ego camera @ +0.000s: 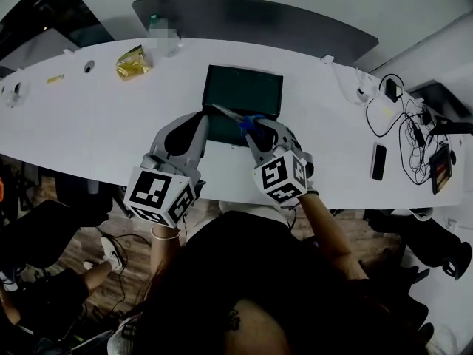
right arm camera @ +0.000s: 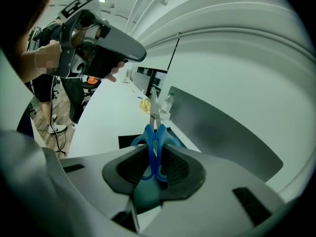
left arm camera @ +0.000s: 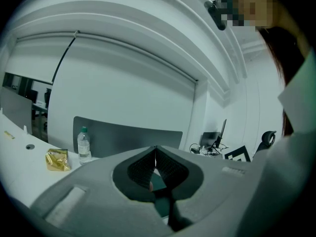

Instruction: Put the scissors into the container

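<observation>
The scissors point(ego camera: 240, 120) have blue handles and silver blades. My right gripper point(ego camera: 256, 129) is shut on the handles and holds them over the near edge of the dark rectangular container point(ego camera: 244, 91) on the white table point(ego camera: 89, 132). The blades point left and away across the container's front. In the right gripper view the scissors point(right arm camera: 154, 120) stand upright between the pads of the right gripper point(right arm camera: 154, 134). My left gripper point(ego camera: 198, 122) hovers just left of the container's near left corner. In its own view the left gripper point(left arm camera: 156, 150) has its jaws closed tip to tip with nothing held.
A gold packet point(ego camera: 133, 63) and a water bottle point(left arm camera: 84, 144) sit at the table's far left. A phone point(ego camera: 378, 161), cables point(ego camera: 403, 120) and small devices lie at the right end. A dark curved panel point(ego camera: 251, 17) stands behind the table. Another person's legs show at lower left.
</observation>
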Action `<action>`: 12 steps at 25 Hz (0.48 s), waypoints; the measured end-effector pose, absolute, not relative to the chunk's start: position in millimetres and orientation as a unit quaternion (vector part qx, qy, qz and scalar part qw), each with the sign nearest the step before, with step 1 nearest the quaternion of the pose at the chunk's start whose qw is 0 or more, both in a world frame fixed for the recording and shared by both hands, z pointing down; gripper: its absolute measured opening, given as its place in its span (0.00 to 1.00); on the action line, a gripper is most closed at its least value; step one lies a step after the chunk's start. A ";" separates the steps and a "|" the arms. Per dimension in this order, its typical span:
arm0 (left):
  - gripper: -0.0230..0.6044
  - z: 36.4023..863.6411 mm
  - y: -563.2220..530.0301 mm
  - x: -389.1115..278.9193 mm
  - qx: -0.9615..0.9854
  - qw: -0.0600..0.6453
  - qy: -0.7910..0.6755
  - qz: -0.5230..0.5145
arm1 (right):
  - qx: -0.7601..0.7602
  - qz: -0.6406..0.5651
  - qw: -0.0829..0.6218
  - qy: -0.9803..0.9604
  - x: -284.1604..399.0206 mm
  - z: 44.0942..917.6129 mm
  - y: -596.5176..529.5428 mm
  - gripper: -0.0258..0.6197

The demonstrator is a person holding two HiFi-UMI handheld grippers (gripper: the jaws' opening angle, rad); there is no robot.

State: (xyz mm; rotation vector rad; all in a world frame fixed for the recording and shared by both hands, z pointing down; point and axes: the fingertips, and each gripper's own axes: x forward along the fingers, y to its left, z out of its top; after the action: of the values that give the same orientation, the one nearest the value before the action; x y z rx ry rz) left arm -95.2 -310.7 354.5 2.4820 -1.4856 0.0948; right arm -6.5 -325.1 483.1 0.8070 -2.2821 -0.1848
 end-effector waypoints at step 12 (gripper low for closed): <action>0.06 361.0 -324.6 -106.5 0.840 0.130 -0.525 0.031 | 0.264 -0.077 0.409 -0.870 -12.0 531.5 -338.8 0.18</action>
State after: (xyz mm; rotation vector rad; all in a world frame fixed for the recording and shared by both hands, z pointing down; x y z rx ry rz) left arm -106.5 -324.6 361.0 2.4410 -1.5266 0.0909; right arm -12.0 -338.8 531.5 0.6657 -2.1909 -0.1947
